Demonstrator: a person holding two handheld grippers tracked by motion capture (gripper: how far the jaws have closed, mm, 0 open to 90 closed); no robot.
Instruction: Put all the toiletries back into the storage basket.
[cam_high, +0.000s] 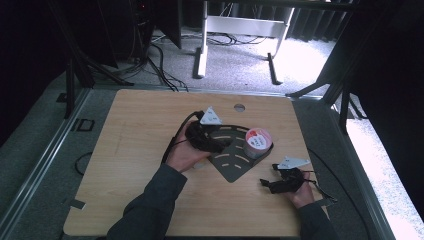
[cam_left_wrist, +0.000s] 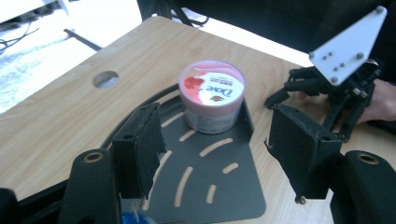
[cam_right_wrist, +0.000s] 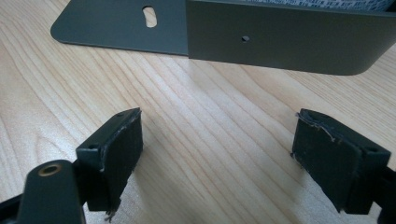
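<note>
Holding our left gripper (cam_left_wrist: 215, 154) over the dark slotted tray (cam_left_wrist: 233, 186), we see its jaws spread apart with nothing between them; the Dove tub (cam_left_wrist: 212, 95) stands upright beyond them, at upper centre of that frame, tucked into the tray's walled corner. In the high view the tub (cam_high: 257, 142) sits right of centre. Our right gripper (cam_right_wrist: 217, 154) hangs open over bare wooden table (cam_right_wrist: 196, 116), near the tray's wall (cam_right_wrist: 289, 42).
</note>
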